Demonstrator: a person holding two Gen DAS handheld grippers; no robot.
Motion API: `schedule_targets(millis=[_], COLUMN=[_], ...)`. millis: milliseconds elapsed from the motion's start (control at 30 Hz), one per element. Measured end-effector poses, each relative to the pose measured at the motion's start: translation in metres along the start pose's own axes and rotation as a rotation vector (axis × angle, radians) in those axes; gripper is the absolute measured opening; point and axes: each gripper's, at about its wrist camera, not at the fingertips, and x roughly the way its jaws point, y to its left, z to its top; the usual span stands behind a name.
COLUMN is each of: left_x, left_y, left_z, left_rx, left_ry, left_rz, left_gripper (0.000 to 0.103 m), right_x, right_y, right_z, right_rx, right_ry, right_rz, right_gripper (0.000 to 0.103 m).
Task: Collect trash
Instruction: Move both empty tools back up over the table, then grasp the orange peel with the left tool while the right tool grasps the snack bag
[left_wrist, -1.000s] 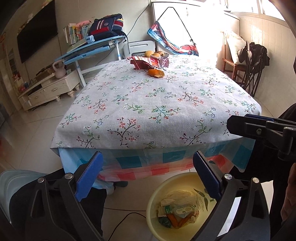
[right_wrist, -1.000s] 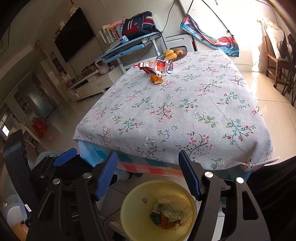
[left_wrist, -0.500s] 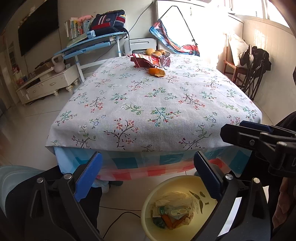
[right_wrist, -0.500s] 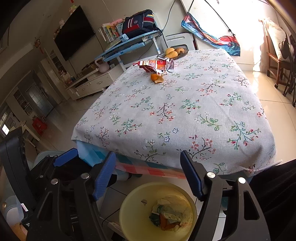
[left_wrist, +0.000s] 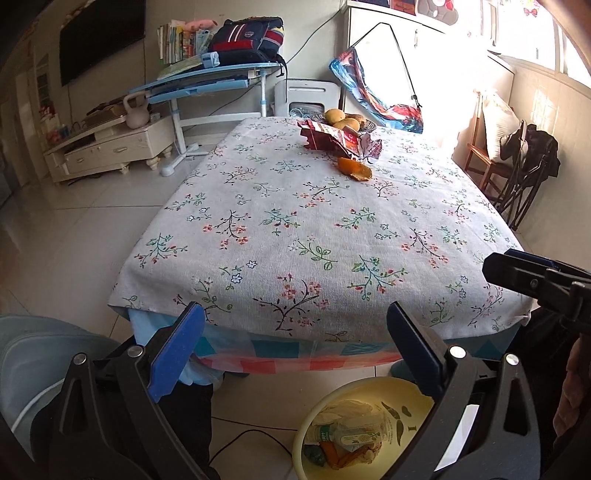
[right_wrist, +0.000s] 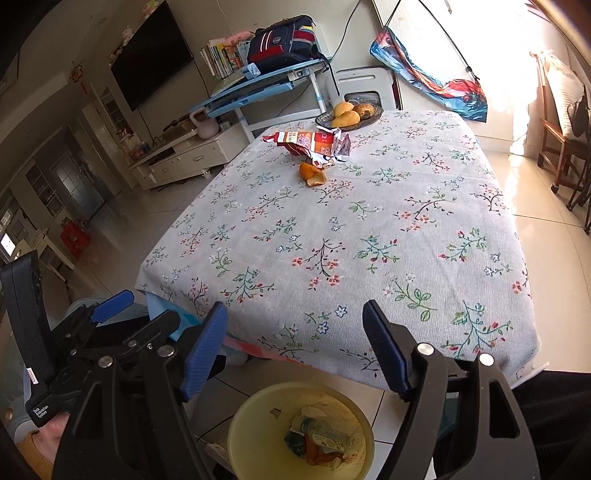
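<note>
An orange peel (left_wrist: 354, 168) and a crumpled red-and-white wrapper (left_wrist: 334, 140) lie at the far end of the floral-cloth table (left_wrist: 317, 236); they also show in the right wrist view, the peel (right_wrist: 312, 174) and the wrapper (right_wrist: 314, 144). A yellow bin (left_wrist: 373, 424) with trash in it stands on the floor below the near table edge; it also shows in the right wrist view (right_wrist: 299, 428). My left gripper (left_wrist: 295, 332) is open and empty above the bin. My right gripper (right_wrist: 295, 332) is open and empty above the bin too.
A dish of fruit (right_wrist: 349, 114) stands behind the wrapper. A blue desk with a backpack (left_wrist: 221, 77), a TV cabinet (left_wrist: 110, 147) and chairs (left_wrist: 517, 162) ring the table. A cable (left_wrist: 243, 439) lies on the floor by the bin.
Both grippers have risen and tipped up toward the table, so the bin sits lower in each view. Both stay open and empty.
</note>
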Motion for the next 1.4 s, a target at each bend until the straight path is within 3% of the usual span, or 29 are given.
schedule_targets(millis=[633, 1033, 1300, 1367, 1400], left_x=[0.046, 0.084, 0.109, 0.118, 0.122], left_y=[-0.001, 0.0, -0.011, -0.015, -0.017], left_z=[0.067, 0.089, 0.122, 0.13, 0.134], left_rx=[-0.006, -0.025, 0.005, 0.006, 0.006], left_ry=[0.003, 0.036, 0.032, 0.033, 0.035], left_rz=[-0.019, -0.041, -0.075, -0.087, -0.091], left_gripper=[0.096, 0.096, 0.096, 0.096, 0.096], right_x=[0.039, 0.127, 0.192, 0.2, 0.205], right_y=[-0.014, -0.012, -0.024, -0.028, -0.03], right_z=[0.082, 0.162, 0.191, 0.194, 0.195], right_rx=[-0.097, -0.201, -0.176, -0.177, -0.176], right_ry=[-0.004, 0.044, 0.128, 0.146, 0.164], right_rz=[-0.007, -0.021, 0.004, 0.017, 0.025], right_gripper=[0.073, 0.084, 0.084, 0.076, 0.06])
